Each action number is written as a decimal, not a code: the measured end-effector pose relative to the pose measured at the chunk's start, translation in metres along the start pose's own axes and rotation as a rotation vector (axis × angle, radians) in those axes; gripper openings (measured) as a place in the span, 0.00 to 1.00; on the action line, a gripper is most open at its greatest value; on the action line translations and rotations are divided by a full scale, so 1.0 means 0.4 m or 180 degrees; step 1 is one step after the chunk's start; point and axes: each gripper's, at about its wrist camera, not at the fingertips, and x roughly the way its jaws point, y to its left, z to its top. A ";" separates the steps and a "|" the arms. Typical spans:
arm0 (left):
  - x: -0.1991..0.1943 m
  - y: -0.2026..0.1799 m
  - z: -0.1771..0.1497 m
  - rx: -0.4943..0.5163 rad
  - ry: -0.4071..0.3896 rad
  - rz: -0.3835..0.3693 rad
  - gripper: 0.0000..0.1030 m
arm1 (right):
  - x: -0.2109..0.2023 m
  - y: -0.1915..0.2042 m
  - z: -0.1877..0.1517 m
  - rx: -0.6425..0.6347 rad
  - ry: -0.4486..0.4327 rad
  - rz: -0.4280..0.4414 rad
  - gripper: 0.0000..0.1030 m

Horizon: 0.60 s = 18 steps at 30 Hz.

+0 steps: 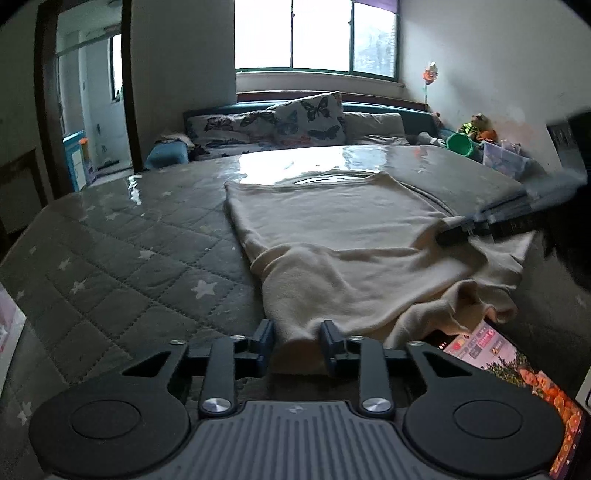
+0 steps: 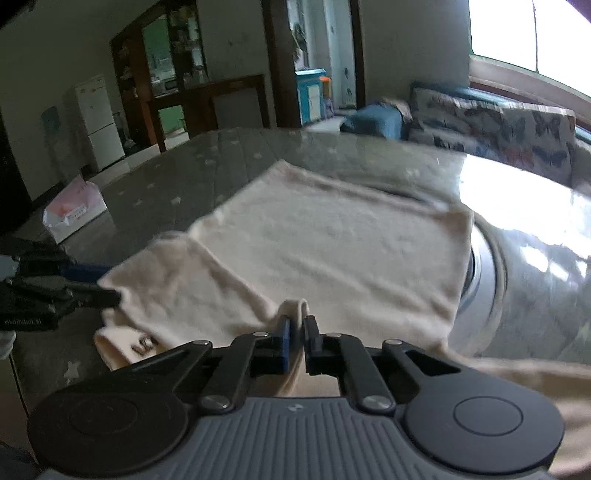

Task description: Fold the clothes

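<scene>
While both grippers bite its near hem, the right gripper (image 2: pixel 295 325) pinched tight and the left gripper (image 1: pixel 297 341) clamped on a fold, the cream garment (image 1: pixel 332 229) lies lengthwise across the quilted table (image 1: pixel 122 236), stretching away toward the far edge.

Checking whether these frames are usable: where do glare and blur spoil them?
Left wrist view: the window is blown out, with glare on the table cover; the right tool is smeared. Right wrist view: the cream garment and background are softly blurred.
</scene>
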 end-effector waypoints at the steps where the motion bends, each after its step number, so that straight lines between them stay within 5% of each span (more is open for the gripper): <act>1: 0.000 -0.002 -0.001 0.0012 -0.0007 0.0007 0.26 | -0.006 0.007 0.015 -0.0063 -0.0048 -0.0011 0.06; 8: 0.004 -0.011 -0.007 0.0029 -0.0032 -0.0010 0.24 | -0.058 0.102 0.202 -0.0582 -0.0557 0.0082 0.05; 10: 0.004 -0.015 -0.007 0.0049 -0.0044 0.0006 0.26 | -0.072 0.139 0.245 -0.0714 -0.0695 0.0140 0.05; 12: 0.006 -0.019 -0.006 0.0063 -0.0057 0.0022 0.42 | -0.086 0.170 0.276 -0.0809 -0.0810 0.0212 0.05; 18: 0.022 -0.030 0.007 0.0095 -0.0116 0.0152 0.44 | -0.101 0.255 0.332 -0.1030 -0.0972 0.0358 0.05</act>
